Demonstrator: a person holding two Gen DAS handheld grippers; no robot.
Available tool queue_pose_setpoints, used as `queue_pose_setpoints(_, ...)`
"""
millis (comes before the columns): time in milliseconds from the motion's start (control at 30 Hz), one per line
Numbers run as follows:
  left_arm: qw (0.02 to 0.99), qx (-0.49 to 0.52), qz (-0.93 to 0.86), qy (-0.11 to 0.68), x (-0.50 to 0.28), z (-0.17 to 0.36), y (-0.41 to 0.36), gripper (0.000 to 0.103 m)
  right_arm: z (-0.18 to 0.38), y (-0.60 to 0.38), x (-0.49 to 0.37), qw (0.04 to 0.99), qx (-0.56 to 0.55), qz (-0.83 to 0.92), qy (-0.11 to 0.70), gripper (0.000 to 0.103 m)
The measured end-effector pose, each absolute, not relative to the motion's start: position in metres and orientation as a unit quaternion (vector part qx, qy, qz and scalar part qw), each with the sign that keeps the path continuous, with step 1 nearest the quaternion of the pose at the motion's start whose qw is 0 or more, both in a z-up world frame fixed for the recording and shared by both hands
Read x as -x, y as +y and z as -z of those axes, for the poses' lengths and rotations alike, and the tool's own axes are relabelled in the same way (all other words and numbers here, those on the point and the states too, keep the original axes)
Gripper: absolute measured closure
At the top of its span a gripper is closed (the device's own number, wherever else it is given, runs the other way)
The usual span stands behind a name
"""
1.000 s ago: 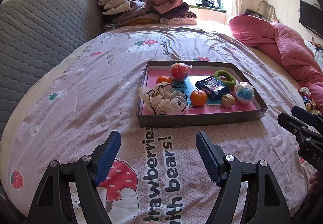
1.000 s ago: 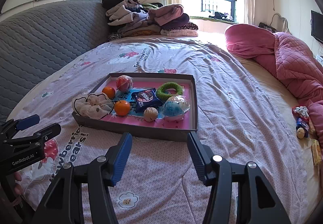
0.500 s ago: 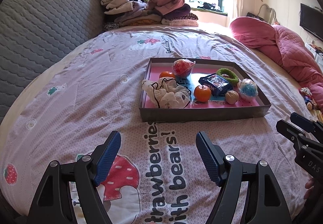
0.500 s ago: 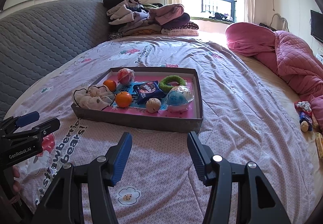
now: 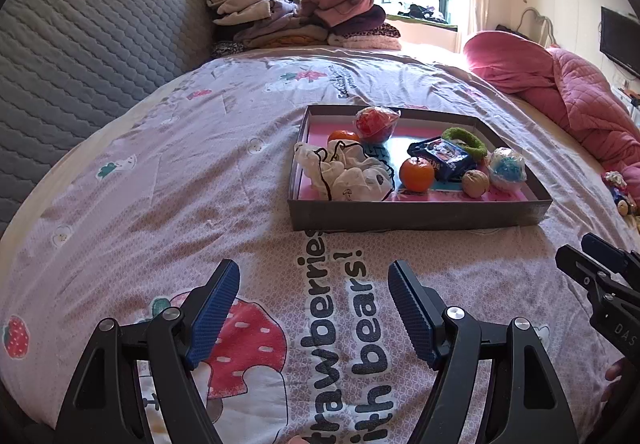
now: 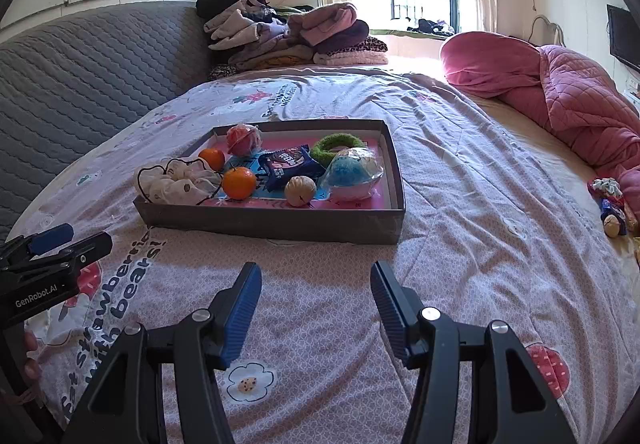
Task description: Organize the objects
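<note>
A shallow grey box point(image 5: 416, 217) point(image 6: 272, 224) lies on the bed. In it are a white drawstring cloth point(image 5: 348, 173) point(image 6: 180, 181), two oranges point(image 5: 417, 173) point(image 6: 239, 182), a red wrapped ball point(image 5: 374, 123), a blue snack packet point(image 5: 444, 157) point(image 6: 289, 165), a green ring point(image 5: 466, 139), a walnut point(image 5: 475, 183) point(image 6: 300, 190) and a blue-white wrapped ball point(image 5: 507, 163) point(image 6: 352, 173). My left gripper point(image 5: 314, 308) is open and empty above the sheet, short of the box. My right gripper point(image 6: 316, 310) is open and empty, also short of the box.
A grey quilted headboard point(image 5: 80, 55) runs along the left. Folded clothes point(image 5: 300, 19) are piled at the far end. A pink quilt point(image 6: 560, 95) lies on the right. Small items point(image 6: 610, 199) lie at the bed's right edge.
Both grippers have drawn nearer to the box, which looks larger in both views. Both stay open and empty.
</note>
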State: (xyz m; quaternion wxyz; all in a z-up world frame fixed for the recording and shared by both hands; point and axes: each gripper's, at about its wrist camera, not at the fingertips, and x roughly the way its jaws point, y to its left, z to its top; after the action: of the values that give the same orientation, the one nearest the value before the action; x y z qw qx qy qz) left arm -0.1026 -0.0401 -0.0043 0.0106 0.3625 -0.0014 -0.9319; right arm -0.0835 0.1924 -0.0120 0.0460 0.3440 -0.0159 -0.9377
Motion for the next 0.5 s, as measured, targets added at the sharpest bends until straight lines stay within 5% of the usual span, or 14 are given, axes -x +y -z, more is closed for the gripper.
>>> queue_pose_setpoints(500,0.0,-0.357,0.934,-0.004,0.098,0.019,-0.038,0.025,0.027,0.193,0.079,0.034,-0.352,0.935,-0.018,0.047)
